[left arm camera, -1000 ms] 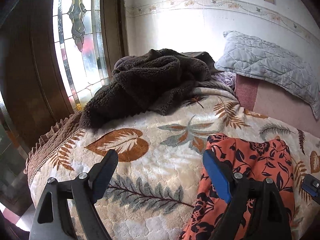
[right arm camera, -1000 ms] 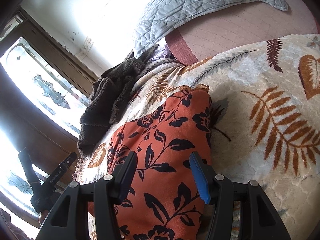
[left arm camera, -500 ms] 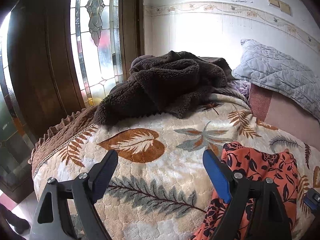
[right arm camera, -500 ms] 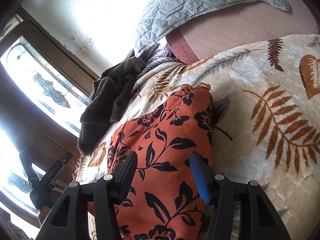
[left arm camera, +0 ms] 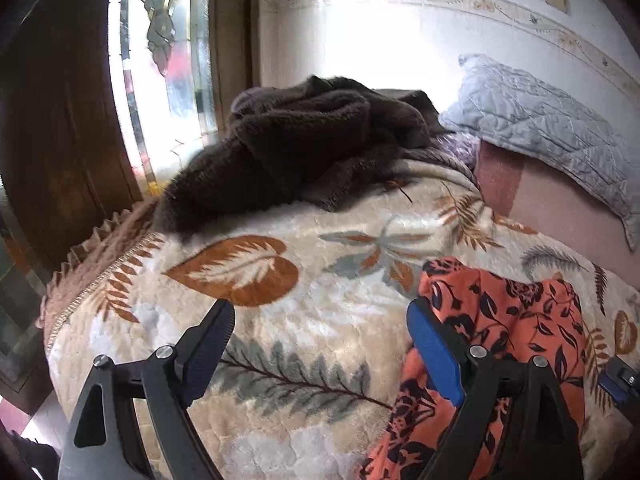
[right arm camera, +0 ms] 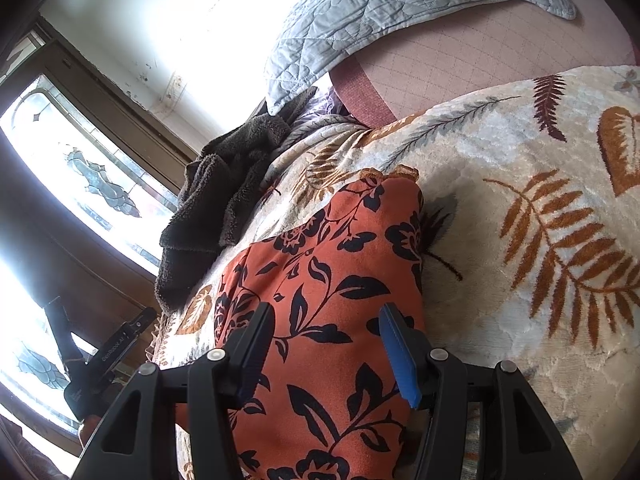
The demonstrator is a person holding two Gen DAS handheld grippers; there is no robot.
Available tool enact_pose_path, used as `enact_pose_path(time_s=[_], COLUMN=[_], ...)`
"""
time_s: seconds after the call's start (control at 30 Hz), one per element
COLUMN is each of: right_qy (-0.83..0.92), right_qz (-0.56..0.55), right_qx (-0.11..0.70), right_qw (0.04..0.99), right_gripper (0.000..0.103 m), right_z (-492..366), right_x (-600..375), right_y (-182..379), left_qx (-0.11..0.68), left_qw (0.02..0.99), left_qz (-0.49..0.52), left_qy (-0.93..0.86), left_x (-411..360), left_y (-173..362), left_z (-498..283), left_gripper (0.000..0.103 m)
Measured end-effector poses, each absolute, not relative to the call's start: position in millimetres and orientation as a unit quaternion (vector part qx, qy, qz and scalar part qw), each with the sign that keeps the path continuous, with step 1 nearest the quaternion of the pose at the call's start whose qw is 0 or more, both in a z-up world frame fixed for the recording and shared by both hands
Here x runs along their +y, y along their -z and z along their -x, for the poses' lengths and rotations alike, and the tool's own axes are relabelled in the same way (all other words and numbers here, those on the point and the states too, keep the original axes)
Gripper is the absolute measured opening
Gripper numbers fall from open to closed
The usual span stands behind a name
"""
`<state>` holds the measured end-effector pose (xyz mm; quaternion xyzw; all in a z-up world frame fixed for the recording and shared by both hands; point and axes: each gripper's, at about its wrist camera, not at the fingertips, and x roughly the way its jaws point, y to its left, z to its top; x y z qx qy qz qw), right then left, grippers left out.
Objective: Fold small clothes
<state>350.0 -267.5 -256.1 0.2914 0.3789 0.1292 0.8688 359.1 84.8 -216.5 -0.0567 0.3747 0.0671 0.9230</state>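
Note:
An orange garment with a black flower print (left arm camera: pixel 504 320) (right arm camera: pixel 320 264) lies spread on the leaf-patterned bed blanket (left arm camera: pixel 320 280) (right arm camera: pixel 520 200). My left gripper (left arm camera: pixel 320 344) hovers open over bare blanket just left of the garment, and its blue-padded right finger (left arm camera: pixel 432 354) sits at the garment's left edge. In the right wrist view my right gripper (right arm camera: pixel 328 346) is half open above the middle of the garment with no cloth pinched between the pads. The left gripper (right arm camera: pixel 100 360) also shows at the bed's far edge, by the window.
A rumpled dark brown fleece (left arm camera: pixel 312 148) (right arm camera: pixel 216 216) lies at the back of the bed near a stained-glass window (left arm camera: pixel 160 60). A grey quilted pillow (left arm camera: pixel 540 128) (right arm camera: pixel 400 0) rests on a pink sheet (right arm camera: pixel 460 52). The bed's frilled edge (left arm camera: pixel 88 256) drops off at left.
The left wrist view has swung slightly, so the window and fleece have shifted in the frame. The garment lies as before, and the right gripper has kept still.

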Motion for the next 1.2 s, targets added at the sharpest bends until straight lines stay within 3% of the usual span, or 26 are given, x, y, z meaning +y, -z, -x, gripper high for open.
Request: enact_pose_path(time_s=[0.13, 0.27, 0.4, 0.93, 1.2], right_qy=[-0.121, -0.104, -0.098, -0.126, -0.138], right_qz=[-0.306, -0.334, -0.367, -0.415, -0.413], right_qx=[0.400, 0.420, 0.443, 0.432, 0.433], right_qw=[0.856, 0.838, 0.812, 0.790, 0.789], right_gripper=[0.059, 0.075, 0.075, 0.080, 0.080], right_z=[-354.2, -356.3, -359.2, -368.7, -374.9], right_x=[-272.3, -283.8, -297.3, -296.4, -287.0], right_y=[269.1, 286.9, 305.9, 321.3, 322.7], left_qx=[0.466, 0.506, 0.544, 0.547, 0.564], left_qw=[0.878, 0.848, 0.816, 0.781, 0.769], left_qz=[0.103, 0.139, 0.163, 0.255, 0.247], left_qy=[0.026, 0.075, 0.105, 0.159, 0.171], left_x=[72.5, 62.1, 56.0, 66.5, 53.2], left_y=[250.1, 267.8, 286.5, 289.6, 299.2], left_z=[-376.9, -384.1, -391.2, -395.5, -397.2], left_gripper=[0.088, 0.088, 0.088, 0.088, 0.088])
